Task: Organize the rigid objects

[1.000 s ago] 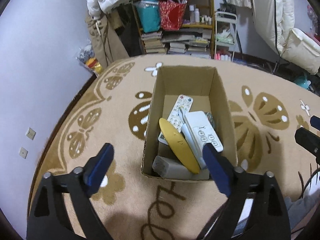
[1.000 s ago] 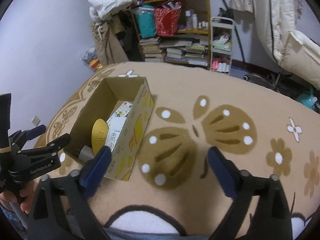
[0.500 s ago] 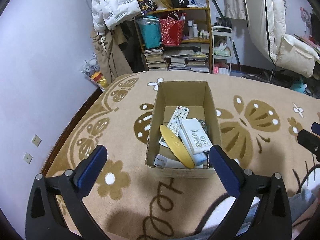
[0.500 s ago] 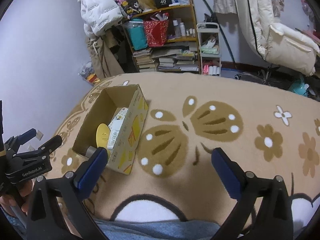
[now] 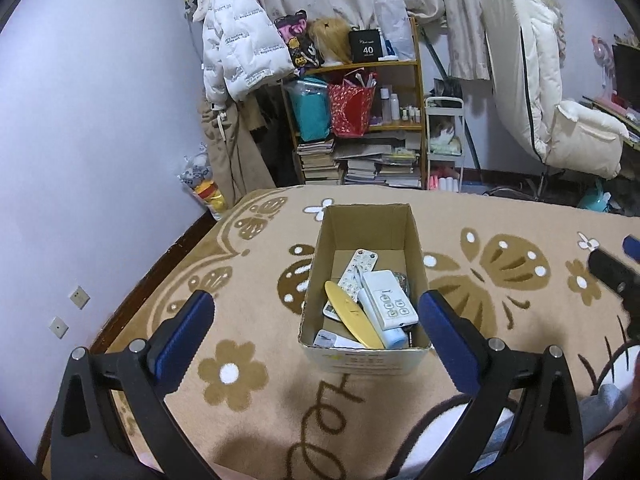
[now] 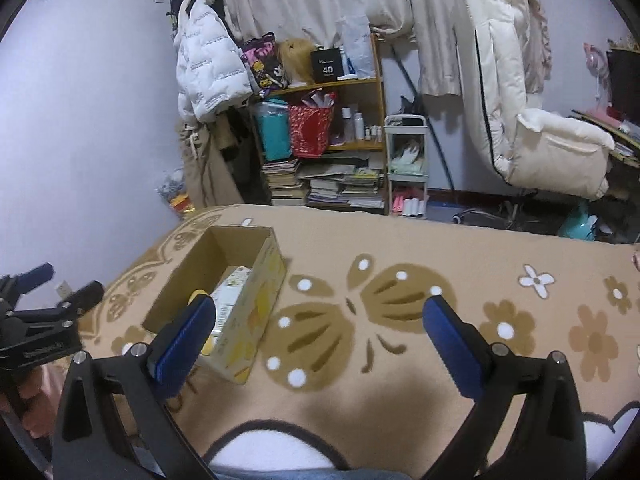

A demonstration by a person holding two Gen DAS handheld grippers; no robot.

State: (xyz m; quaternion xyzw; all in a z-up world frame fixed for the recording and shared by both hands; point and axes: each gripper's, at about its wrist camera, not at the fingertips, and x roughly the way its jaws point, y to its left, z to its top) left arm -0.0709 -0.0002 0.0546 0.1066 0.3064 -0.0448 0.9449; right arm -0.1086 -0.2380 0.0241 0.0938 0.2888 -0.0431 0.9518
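An open cardboard box (image 5: 366, 220) stands on the patterned tan blanket. In it lie white remote controls (image 5: 389, 299), a yellow oval object (image 5: 352, 314) and other small items. My left gripper (image 5: 316, 316) is open and empty, raised above and in front of the box. My right gripper (image 6: 318, 320) is open and empty, over the blanket to the right of the box (image 6: 260, 300). The left gripper also shows at the left edge of the right wrist view (image 6: 44, 312).
The blanket (image 6: 440, 264) with brown butterfly and flower patterns covers a bed. Behind it stand a cluttered bookshelf (image 5: 360, 128), a small white cart (image 5: 444, 148), hanging jackets (image 5: 236, 52) and a white chair (image 5: 576, 136). A wall runs along the left.
Both grippers have lifted and pulled back from the box, so the box looks smaller and more of the room shows. Both stay open and empty.
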